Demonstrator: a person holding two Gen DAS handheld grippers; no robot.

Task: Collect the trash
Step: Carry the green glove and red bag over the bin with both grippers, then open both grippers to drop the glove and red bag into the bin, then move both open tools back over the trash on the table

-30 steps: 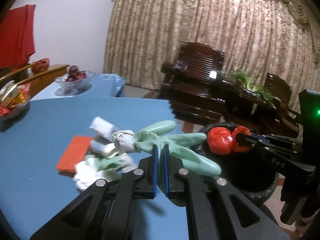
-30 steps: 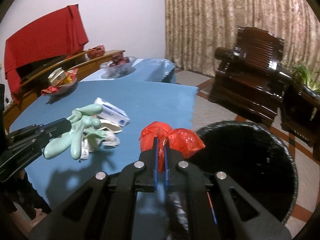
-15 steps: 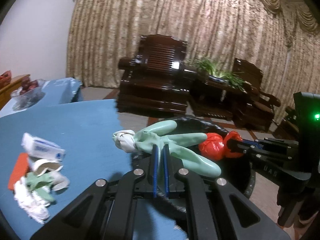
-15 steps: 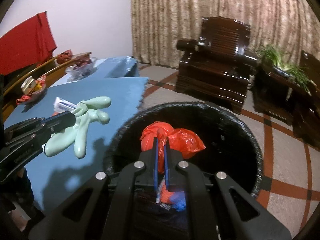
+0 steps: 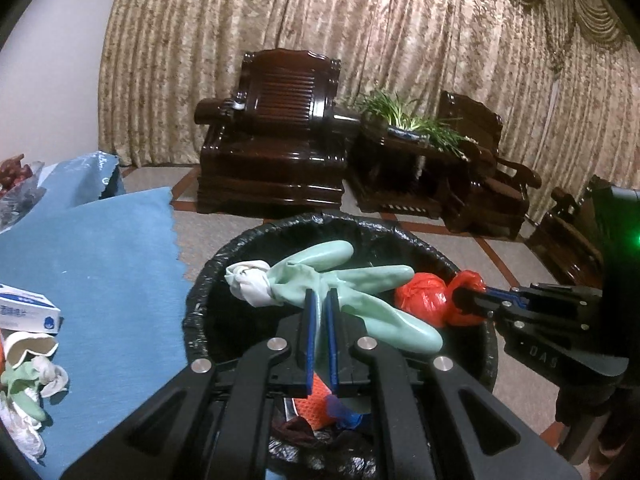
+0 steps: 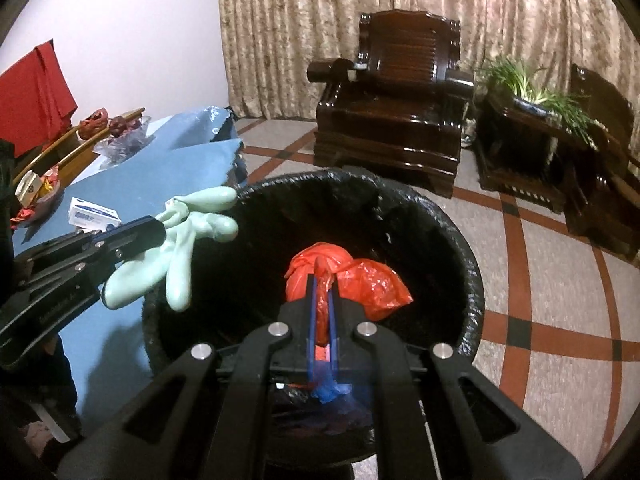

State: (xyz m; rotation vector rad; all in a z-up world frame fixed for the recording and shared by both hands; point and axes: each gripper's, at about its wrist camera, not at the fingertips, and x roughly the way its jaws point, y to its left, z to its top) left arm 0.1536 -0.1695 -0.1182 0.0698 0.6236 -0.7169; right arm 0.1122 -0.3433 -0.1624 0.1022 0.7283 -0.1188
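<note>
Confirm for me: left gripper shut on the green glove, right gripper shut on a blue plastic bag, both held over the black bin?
Not quite. The bag in the right gripper is red-orange, not blue; the right wrist view shows it pinched between the blue pads. The rest holds: the left gripper is shut on the green glove, and both hang over the black bin.

Pale green glove point(image 5: 352, 280) and crumpled red bag point(image 6: 348, 280) hang above the black-lined bin point(image 6: 460, 248)

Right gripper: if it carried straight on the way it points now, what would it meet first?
Most likely the far inner wall of the black-lined trash bin. The right gripper, shut on the red plastic bag, aims across the bin's open mouth; depth is unclear, so it might clear the rim.
</note>
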